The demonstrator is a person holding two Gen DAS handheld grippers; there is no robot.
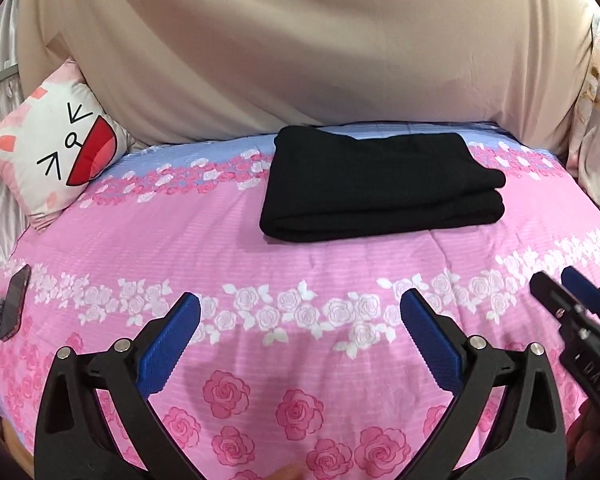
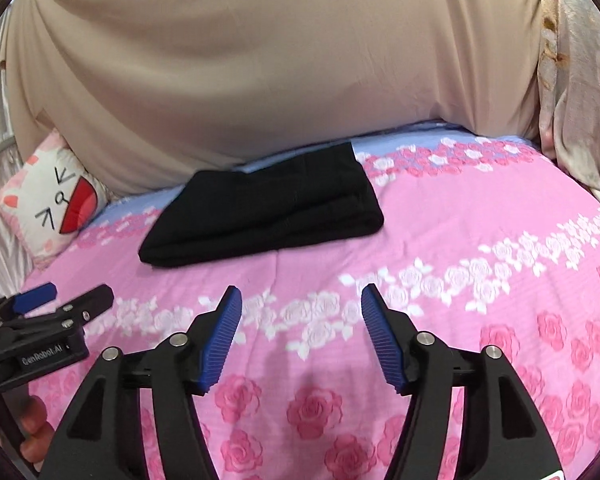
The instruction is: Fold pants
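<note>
The black pants (image 1: 380, 184) lie folded into a compact stack on the pink rose-print bed cover (image 1: 220, 248), toward the far side. They also show in the right wrist view (image 2: 268, 212). My left gripper (image 1: 300, 308) is open and empty, held above the cover well short of the pants. My right gripper (image 2: 302, 300) is open and empty too, also short of the pants. The right gripper shows at the right edge of the left wrist view (image 1: 568, 288), and the left gripper at the left edge of the right wrist view (image 2: 64, 296).
A cat-face cushion (image 1: 56, 148) leans at the far left of the bed. A phone (image 1: 16, 302) lies at the cover's left edge. A beige sheet (image 1: 320, 48) hangs behind the bed. Floral fabric (image 2: 572, 80) hangs at the right.
</note>
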